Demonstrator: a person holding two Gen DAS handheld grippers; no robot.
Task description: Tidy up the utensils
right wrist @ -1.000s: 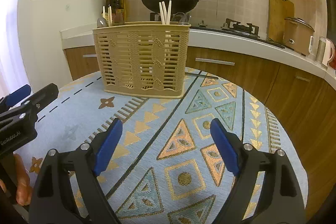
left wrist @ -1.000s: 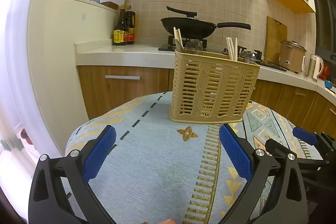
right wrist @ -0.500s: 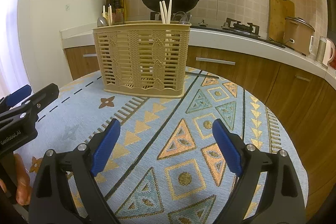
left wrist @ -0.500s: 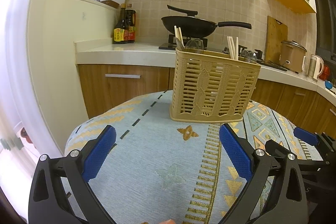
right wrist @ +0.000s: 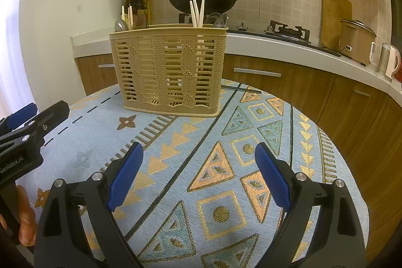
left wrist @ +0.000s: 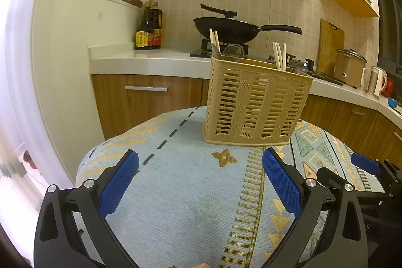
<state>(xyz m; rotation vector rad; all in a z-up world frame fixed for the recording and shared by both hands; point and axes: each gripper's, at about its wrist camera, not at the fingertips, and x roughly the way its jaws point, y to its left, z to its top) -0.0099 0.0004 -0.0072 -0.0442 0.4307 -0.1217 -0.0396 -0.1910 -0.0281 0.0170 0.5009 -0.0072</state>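
Patterned light-blue cloth table (right wrist: 226, 147), beige slatted plastic utensil basket (right wrist: 168, 72) upright straight ahead; left tongs (left wrist: 199, 180) and right tongs (right wrist: 198, 175) both spread, empty, roughly equally near.

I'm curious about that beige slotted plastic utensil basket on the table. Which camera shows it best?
The right wrist view: the beige slotted plastic utensil basket faces it broadside, showing chopsticks inside. The left wrist view sees the basket cornerwise, further off.
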